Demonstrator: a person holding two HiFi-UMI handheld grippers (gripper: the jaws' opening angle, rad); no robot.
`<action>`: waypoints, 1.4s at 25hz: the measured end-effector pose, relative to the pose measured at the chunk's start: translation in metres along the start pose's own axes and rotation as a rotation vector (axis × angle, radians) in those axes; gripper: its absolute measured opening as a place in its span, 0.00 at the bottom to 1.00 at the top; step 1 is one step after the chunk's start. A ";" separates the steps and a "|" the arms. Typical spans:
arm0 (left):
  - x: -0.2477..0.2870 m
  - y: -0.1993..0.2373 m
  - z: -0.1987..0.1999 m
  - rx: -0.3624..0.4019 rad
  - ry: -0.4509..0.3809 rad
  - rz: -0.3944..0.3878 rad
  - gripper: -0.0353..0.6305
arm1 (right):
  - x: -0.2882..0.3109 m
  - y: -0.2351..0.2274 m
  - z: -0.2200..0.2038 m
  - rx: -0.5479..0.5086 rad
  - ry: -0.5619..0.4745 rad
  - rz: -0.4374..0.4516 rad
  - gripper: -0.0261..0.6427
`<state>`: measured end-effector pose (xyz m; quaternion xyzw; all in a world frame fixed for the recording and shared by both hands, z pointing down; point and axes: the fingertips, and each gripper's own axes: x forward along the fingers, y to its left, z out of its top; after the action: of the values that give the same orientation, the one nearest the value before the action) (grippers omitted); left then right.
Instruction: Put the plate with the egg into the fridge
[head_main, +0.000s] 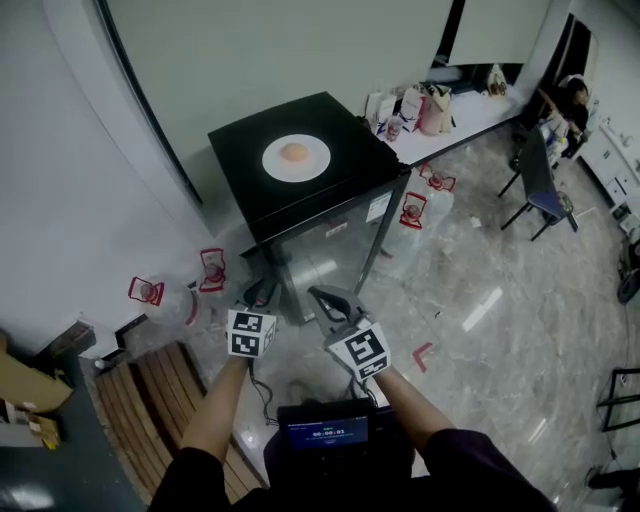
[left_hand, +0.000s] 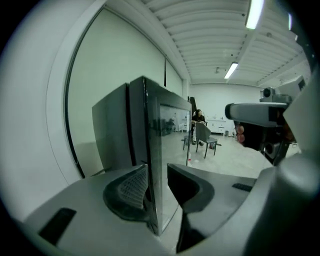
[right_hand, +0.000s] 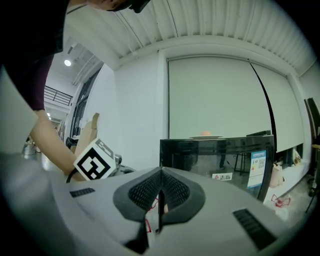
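Evidently, left gripper jaws clasped the fridge door edge; right gripper jaws met, empty; door labels stayed illegible.

Black fridge, white plate, orange egg, grey marbled floor

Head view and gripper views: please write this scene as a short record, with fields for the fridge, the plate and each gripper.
fridge: black, stands on the floor by the wall
plate: white, on top of the fridge
egg: on the plate
fridge door: glass front, its edge between the left jaws
left gripper: closed on the door's edge
right gripper: shut, empty, in front of the fridge
progress: plate not yet inside
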<state>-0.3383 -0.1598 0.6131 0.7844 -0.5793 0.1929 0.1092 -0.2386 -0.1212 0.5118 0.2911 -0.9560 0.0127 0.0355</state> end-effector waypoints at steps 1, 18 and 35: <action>0.007 0.004 -0.008 -0.005 0.036 -0.018 0.19 | 0.003 0.000 -0.002 0.001 -0.004 -0.010 0.05; 0.049 0.010 -0.033 0.004 0.107 -0.098 0.15 | 0.022 0.014 -0.030 0.039 0.053 -0.114 0.05; -0.002 -0.102 -0.048 -0.051 0.067 0.009 0.13 | -0.092 -0.012 -0.041 0.066 0.035 -0.119 0.05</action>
<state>-0.2502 -0.1086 0.6607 0.7717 -0.5838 0.2045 0.1477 -0.1533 -0.0779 0.5461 0.3483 -0.9352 0.0473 0.0434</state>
